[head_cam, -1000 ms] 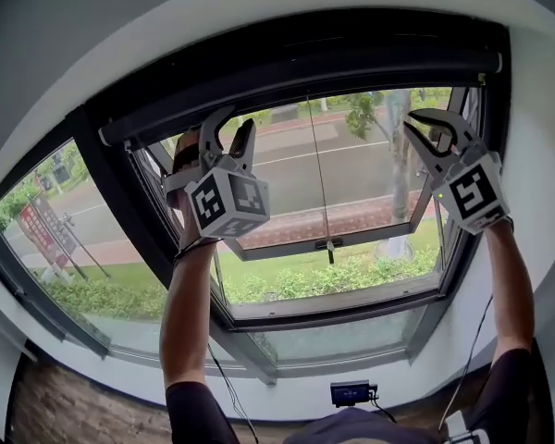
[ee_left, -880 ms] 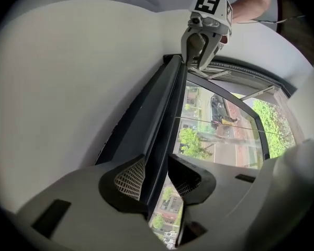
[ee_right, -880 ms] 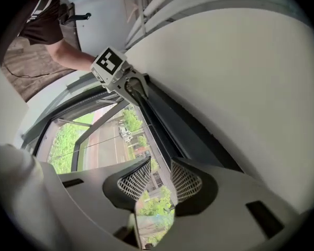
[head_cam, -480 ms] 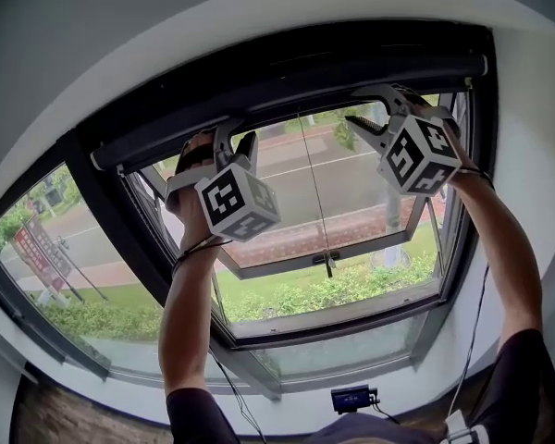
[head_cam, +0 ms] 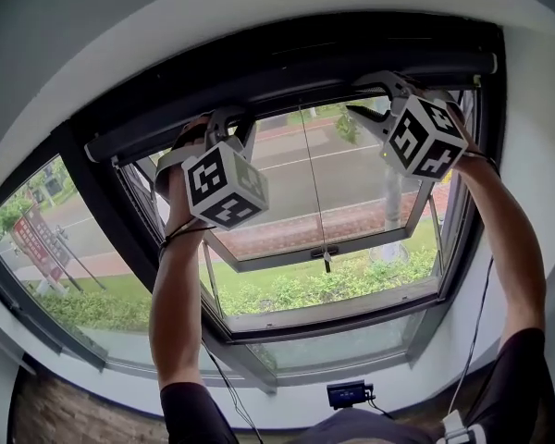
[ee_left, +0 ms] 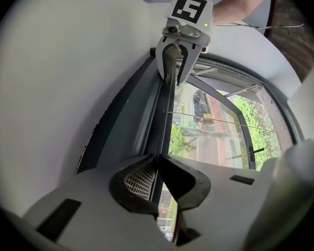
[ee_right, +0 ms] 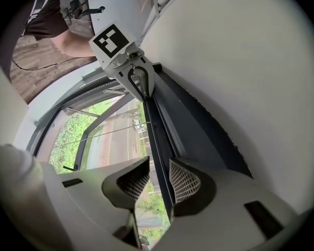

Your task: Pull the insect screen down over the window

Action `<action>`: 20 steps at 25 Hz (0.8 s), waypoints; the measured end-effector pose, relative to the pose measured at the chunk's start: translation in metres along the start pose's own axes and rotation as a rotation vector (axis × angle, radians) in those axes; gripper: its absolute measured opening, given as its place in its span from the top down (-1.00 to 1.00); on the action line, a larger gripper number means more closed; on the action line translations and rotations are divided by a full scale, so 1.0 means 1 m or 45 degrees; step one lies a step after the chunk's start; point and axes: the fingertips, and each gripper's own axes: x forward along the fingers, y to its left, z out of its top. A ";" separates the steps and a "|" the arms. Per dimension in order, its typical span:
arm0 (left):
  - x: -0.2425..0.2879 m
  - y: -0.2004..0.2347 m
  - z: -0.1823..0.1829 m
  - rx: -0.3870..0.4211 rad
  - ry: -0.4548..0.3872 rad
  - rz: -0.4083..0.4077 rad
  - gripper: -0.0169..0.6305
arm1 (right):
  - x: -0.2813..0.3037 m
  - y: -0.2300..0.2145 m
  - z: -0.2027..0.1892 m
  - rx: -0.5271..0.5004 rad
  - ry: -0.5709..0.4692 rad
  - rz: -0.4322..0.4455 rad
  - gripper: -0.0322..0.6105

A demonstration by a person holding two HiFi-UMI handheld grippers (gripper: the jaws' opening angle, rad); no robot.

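Observation:
The rolled-up insect screen's dark bottom bar (head_cam: 296,89) runs along the top of the window. My left gripper (head_cam: 224,126) is raised to its left part. Its jaws have just been closing and now pinch the bar's edge (ee_left: 165,119), the left gripper (ee_left: 158,158) shut on it. My right gripper (head_cam: 370,95) is at the bar's right part, and its jaws have just been opening. The right gripper (ee_right: 158,171) is open, with the bar (ee_right: 154,135) passing between its mesh pads untouched. A thin pull cord (head_cam: 316,192) hangs from the bar's middle.
Below the bar an open window sash (head_cam: 324,239) tilts outward over a street and shrubs. The dark window frame (head_cam: 476,183) stands close to my right arm. A small device (head_cam: 347,394) with a cable sits on the sill.
My right gripper swung up and left from the window's right side to the bar. My left gripper rose a little to the bar and its jaws narrowed onto it.

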 end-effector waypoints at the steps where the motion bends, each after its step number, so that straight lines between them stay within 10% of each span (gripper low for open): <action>1: 0.000 0.000 0.001 0.021 0.008 -0.013 0.82 | 0.000 0.001 0.000 0.001 0.007 0.013 0.53; 20: 0.002 -0.003 0.000 0.169 0.052 0.041 0.85 | 0.010 0.000 0.005 -0.394 0.224 -0.067 0.78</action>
